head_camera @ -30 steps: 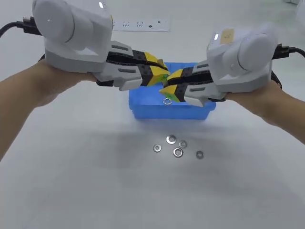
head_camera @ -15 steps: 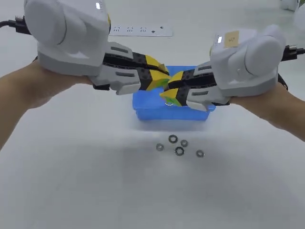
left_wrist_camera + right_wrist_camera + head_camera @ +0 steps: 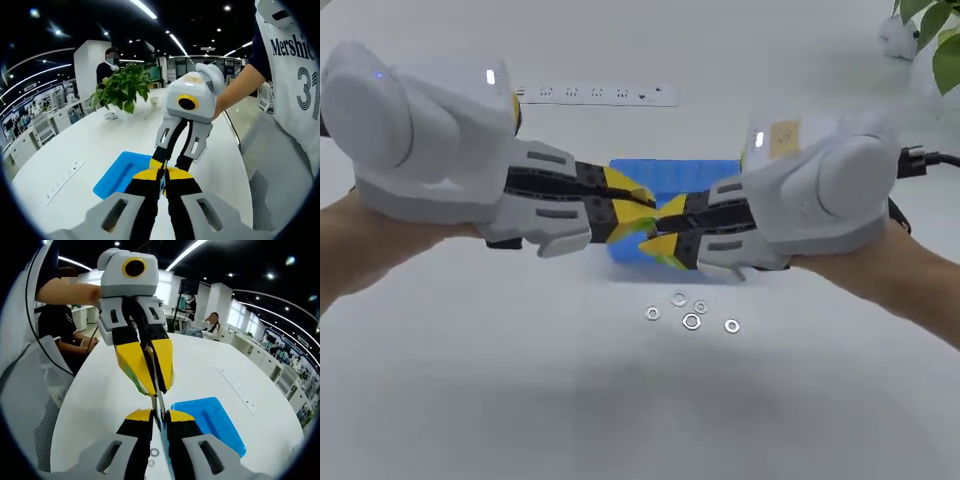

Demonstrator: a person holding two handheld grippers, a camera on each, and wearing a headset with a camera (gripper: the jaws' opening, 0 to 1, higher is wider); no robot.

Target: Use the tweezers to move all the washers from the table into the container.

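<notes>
Several steel washers lie in a loose cluster on the white table, in front of the blue container. My left gripper and right gripper meet tip to tip just above the container's near wall. Slim metal tweezers run between the two sets of yellow jaws, and both grippers look shut on them. In the right gripper view two washers show below my right gripper, with the container to the right. The left gripper faces the right one, with the container on the left.
A white power strip lies beyond the container, and a potted plant stands at the far right corner. Open white tabletop spreads in front of the washers. People sit in the office background.
Both grippers, still tip to tip, have come down and toward me, from over the container's middle to its near wall, closer to the washers. The head camera has also shifted.
</notes>
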